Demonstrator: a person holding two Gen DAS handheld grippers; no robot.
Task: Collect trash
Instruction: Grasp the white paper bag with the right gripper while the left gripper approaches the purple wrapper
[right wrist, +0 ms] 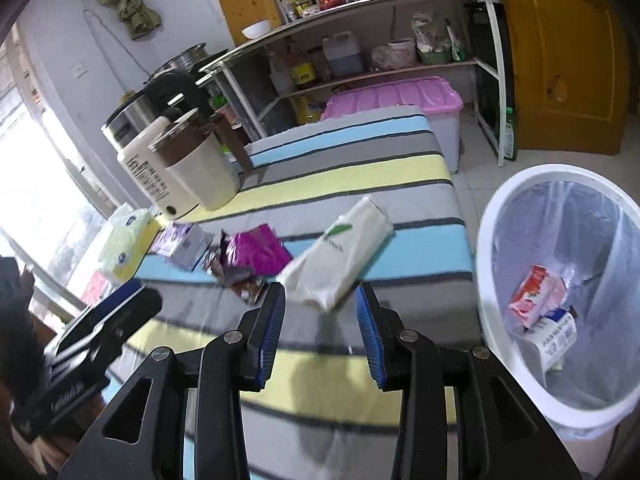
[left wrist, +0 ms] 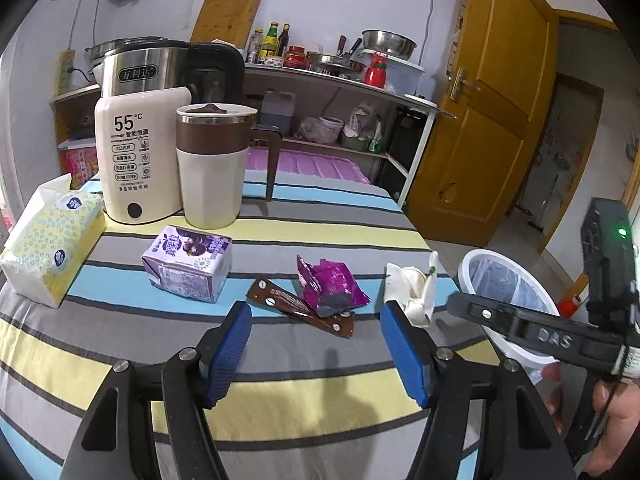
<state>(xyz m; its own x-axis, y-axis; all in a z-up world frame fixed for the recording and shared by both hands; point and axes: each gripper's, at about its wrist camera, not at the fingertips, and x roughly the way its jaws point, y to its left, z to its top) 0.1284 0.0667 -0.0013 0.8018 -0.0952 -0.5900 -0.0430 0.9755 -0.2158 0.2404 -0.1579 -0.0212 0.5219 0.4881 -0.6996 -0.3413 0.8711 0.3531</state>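
On the striped table [left wrist: 280,396] lie a purple milk carton [left wrist: 188,264], a brown wrapper [left wrist: 296,308], a magenta wrapper [left wrist: 330,286] and a crumpled white packet [left wrist: 414,292]. My left gripper [left wrist: 316,344] is open and empty, just short of the wrappers. My right gripper [right wrist: 320,312] is open, its fingers either side of the near end of the white packet [right wrist: 340,256], which is blurred and tilted. The right gripper also shows in the left wrist view [left wrist: 532,332]. The white trash bin [right wrist: 486,240] with a plastic liner stands at the table's right end, with cartons [right wrist: 540,296] inside.
A white kettle [left wrist: 140,156], a brown-banded cup [left wrist: 214,164] and a tissue pack [left wrist: 52,240] stand on the table's far left. Behind are a steel pot, a shelf with bottles, a pink-lidded box [right wrist: 400,96] and a yellow door [left wrist: 492,92].
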